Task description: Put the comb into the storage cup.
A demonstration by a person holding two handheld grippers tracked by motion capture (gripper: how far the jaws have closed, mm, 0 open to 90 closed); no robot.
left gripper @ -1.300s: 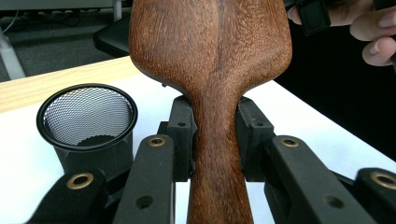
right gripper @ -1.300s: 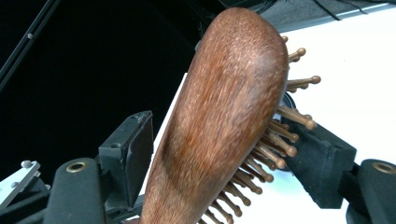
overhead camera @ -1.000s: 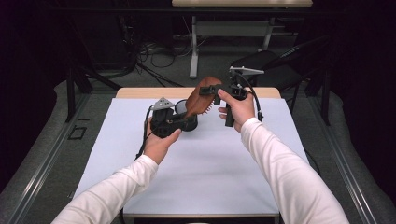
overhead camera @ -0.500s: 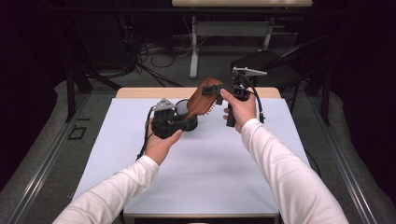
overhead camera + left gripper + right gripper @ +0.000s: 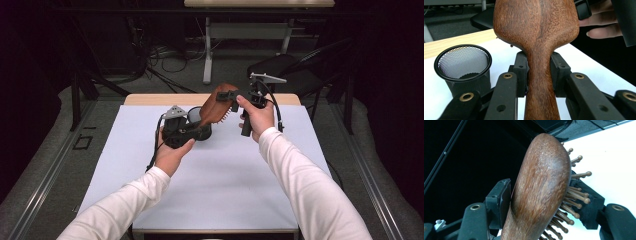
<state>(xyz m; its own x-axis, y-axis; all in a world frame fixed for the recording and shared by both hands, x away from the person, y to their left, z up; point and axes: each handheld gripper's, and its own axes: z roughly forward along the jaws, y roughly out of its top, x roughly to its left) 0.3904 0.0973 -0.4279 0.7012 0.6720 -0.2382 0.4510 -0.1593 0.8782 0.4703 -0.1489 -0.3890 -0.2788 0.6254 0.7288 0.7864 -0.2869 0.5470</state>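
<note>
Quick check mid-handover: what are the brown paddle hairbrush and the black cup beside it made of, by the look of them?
Brown paddle hairbrush: apparently wood, reddish-brown with visible grain and a smooth, faintly glossy finish; its ball-tipped pins look wooden too, though plastic is possible. Black cup: fine metal-looking mesh, matt black, light showing through.

Dim room, grey floor [image 5: 45,200], cables [image 5: 165,55]

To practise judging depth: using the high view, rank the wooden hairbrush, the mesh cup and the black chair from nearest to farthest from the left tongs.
1. wooden hairbrush: its handle is clamped in the left tongs.
2. mesh cup: on the table, just behind the tongs.
3. black chair: on the floor beyond the table's far right.
</note>
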